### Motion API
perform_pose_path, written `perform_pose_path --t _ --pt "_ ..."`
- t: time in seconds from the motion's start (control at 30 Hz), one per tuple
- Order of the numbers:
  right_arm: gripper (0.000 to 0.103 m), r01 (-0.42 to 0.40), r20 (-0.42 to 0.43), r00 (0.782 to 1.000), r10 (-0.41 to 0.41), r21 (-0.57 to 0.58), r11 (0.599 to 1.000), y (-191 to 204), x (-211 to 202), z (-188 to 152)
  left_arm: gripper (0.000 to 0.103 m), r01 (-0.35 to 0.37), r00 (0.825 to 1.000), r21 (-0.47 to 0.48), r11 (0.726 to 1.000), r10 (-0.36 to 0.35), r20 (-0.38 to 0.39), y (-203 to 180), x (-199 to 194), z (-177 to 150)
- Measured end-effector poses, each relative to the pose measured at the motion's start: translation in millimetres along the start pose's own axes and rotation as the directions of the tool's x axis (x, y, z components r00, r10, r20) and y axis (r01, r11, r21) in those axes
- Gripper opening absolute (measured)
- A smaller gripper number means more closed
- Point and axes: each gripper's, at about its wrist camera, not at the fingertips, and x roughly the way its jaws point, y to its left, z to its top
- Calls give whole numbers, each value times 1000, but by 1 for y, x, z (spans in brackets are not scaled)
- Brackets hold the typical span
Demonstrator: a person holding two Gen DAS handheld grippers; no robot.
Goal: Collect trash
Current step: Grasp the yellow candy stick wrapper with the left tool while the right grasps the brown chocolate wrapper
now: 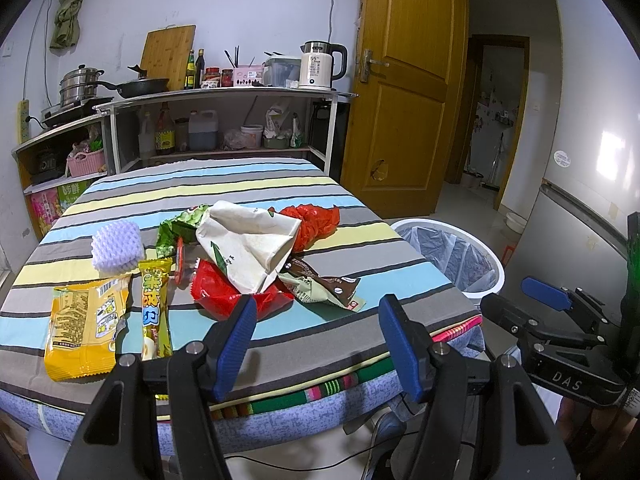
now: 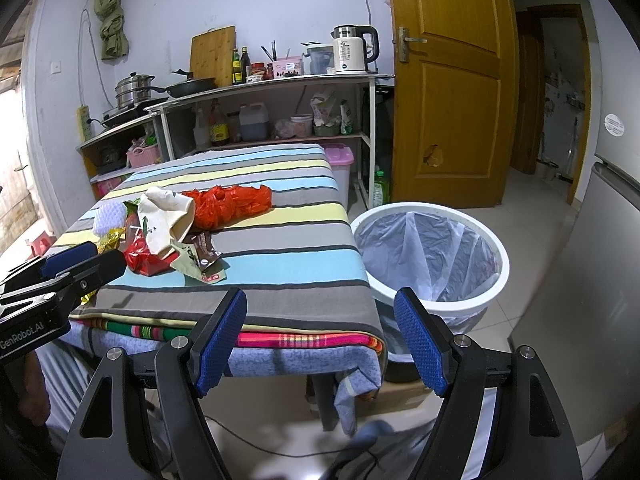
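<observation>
Trash lies on the striped table (image 1: 248, 184): a cream paper bag (image 1: 248, 248), a red plastic bag (image 1: 316, 220), a red wrapper (image 1: 228, 292), a brown wrapper (image 1: 324, 284), a yellow snack pack (image 1: 84, 328), a yellow stick wrapper (image 1: 154, 308) and a white foam net (image 1: 116, 248). My left gripper (image 1: 318, 340) hangs open over the table's near edge, just short of the red wrapper, with nothing between its fingers. My right gripper (image 2: 322, 340) is open and empty at the table's near right corner (image 2: 360, 320), beside the white bin (image 2: 432, 256) lined with a clear bag.
A kitchen shelf (image 1: 224, 96) with pots, bottles and a kettle (image 1: 320, 64) stands behind the table. A wooden door (image 1: 404, 88) is open at the right, and a grey fridge (image 2: 600, 264) stands past the bin. A person's legs show below the table.
</observation>
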Motion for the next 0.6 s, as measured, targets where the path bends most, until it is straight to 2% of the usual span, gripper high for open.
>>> perform_pose_path --t 0.33,0.6 --pt "76 -51 -11 999 50 -41 998 16 11 6 65 1 1000 -47 999 -2 -8 20 2 -1" --pt "76 -120 -42 992 116 -94 988 41 32 17 66 -59 998 -91 994 60 4 55 2 1"
